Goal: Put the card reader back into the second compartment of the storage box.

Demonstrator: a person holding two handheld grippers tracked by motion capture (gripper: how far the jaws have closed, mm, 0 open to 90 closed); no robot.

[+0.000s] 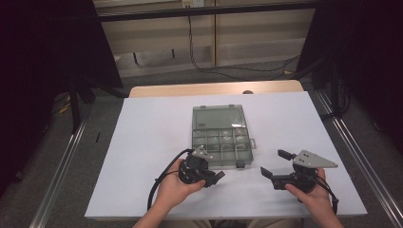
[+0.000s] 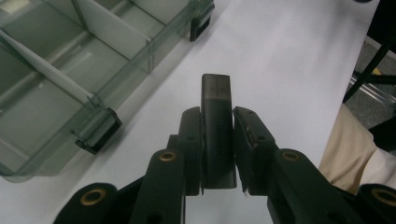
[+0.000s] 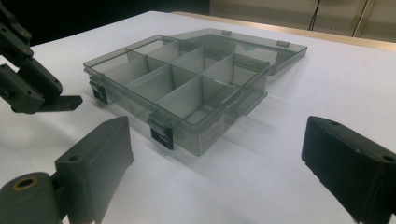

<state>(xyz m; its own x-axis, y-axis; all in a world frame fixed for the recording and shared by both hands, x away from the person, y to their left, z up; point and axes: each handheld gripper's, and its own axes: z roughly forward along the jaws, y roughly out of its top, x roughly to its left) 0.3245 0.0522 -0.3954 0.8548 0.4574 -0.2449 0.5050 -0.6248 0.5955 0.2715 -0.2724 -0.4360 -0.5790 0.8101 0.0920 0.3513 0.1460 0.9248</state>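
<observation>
Divider (image 2: 216, 126), dark flat plastic slab, pinched upright between jaws of left tool (image 1: 205, 176), long axis running fwd along the jaws and sticking out past the tips in left gripper view; in high view just a dark tab poking right from that tool. Lies just near-left of organiser box (image 1: 222, 142), close to its near edge, not touching. Box: smoky translucent plastic, lid (image 1: 219, 117) flung open flat on far side, tray split into compartments by thin walls, two black latches on near edge, sits mid counter (image 1: 152, 142) on white sheet. Compartments look empty as far as can be told. Key relation: box lies far-right of left tool, so slab needs to go fwd and slightly right, then turn so its long axis lines up w/ a slot between compartments; which slot lacks a wall can't be told from here. Left tool clearly nearer the box than right one. Right tool (image 1: 278, 164) spread wide, holding nothing, hovering near-right of box, well apart from it, jaws aimed left toward box's near-right corner (image 3: 201, 140). Likely job for right: steady the box while left seats the slab. Risk, as a guess: thin walls, light tray, so may skid if slab goes in crooked.
</observation>
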